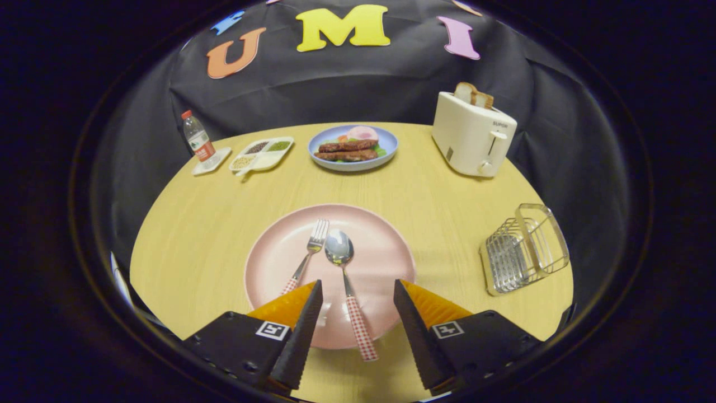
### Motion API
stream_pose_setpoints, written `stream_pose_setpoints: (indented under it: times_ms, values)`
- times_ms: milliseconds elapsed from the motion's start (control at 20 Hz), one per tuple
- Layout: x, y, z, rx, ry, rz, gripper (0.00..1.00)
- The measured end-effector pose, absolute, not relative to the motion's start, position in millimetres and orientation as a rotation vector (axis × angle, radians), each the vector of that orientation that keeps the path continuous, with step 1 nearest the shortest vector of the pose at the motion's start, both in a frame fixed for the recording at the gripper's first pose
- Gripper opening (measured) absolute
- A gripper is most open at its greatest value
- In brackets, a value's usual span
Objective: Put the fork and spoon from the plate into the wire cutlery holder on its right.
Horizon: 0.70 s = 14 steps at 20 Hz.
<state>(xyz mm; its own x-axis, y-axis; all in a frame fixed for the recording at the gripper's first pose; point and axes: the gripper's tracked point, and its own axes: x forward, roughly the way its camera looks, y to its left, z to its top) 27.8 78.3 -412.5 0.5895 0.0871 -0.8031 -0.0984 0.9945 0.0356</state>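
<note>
A pink plate (386, 263) lies on the round wooden table just ahead of my fingers. On it rest a fork (309, 253) and a spoon (342, 263), both with red-checked handles. The spoon's handle runs back between my two fingers and past the plate's near rim. The fork's handle ends beside my left finger. My gripper (358, 286) is open, hovering over the plate's near part, and touches nothing. The wire cutlery holder (524, 249) stands to the right of the plate, near the table's edge.
Beyond the plate sit a blue plate of food (352, 146), a white toaster with bread (472, 134) at the back right, a divided condiment dish (261, 153) and a water bottle (197, 137) at the back left. Bare wood lies between plate and holder.
</note>
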Motion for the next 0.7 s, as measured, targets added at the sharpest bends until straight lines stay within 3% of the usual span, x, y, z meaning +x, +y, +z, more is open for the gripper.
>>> stream_pose_setpoints:
  times_ms: [250,400,450,600,700]
  values:
    - [26.9,78.5,-437.0,0.046,1.015,0.046,0.49]
    - [25.1,81.8,-444.1,0.064,1.051,0.037,0.47]
    - [25.1,81.8,-447.1,0.065,1.049,0.031,0.3]
    - [20.8,83.0,-447.3,0.067,1.063,0.024,0.28]
    - [25.7,82.5,-450.4,0.056,1.07,0.022,0.14]
